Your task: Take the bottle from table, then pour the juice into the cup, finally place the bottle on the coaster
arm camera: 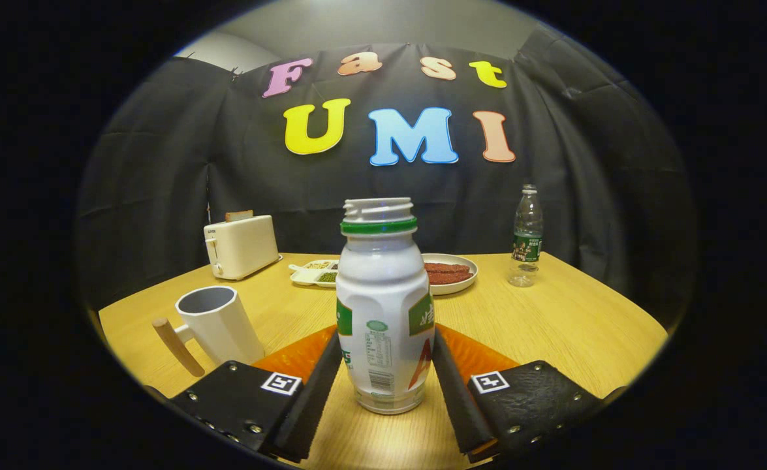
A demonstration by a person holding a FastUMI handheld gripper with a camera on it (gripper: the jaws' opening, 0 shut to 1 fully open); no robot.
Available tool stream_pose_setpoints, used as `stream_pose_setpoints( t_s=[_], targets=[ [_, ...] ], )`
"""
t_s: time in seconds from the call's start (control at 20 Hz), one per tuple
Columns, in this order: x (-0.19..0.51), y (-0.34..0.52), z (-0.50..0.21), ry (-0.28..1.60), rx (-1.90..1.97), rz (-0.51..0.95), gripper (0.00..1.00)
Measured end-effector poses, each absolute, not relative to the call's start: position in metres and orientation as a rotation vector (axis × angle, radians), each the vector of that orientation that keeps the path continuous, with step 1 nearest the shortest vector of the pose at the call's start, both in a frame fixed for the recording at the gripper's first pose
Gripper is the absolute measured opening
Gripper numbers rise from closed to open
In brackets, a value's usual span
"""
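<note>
Stage: early, taking step | gripper (386, 372) fingers closing against uncapped bottle (383, 307), standing on table (572, 320) | cup (217, 323) waiting unfilled, apparently | pour and coaster (487, 356) placement remaining

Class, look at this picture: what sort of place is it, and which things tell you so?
Probably a mock breakfast table in a recording booth: a toaster, a plate of food and a cup stand on a wooden table, while the tongs flank a juice bottle.
</note>
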State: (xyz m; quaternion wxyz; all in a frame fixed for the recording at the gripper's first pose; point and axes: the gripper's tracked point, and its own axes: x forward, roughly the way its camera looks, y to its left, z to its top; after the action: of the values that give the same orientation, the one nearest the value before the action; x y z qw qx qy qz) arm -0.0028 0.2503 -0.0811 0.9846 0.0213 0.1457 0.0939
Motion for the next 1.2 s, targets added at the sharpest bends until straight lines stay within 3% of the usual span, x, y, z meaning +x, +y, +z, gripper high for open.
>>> stream_pose_setpoints(
  t_s=[0.3,1.2],
  targets=[
    [-0.003,0.257,-0.079,0.316,0.019,0.204,0.71],
    [0.024,0.275,-0.037,0.260,-0.470,0.152,0.71]
  ],
)
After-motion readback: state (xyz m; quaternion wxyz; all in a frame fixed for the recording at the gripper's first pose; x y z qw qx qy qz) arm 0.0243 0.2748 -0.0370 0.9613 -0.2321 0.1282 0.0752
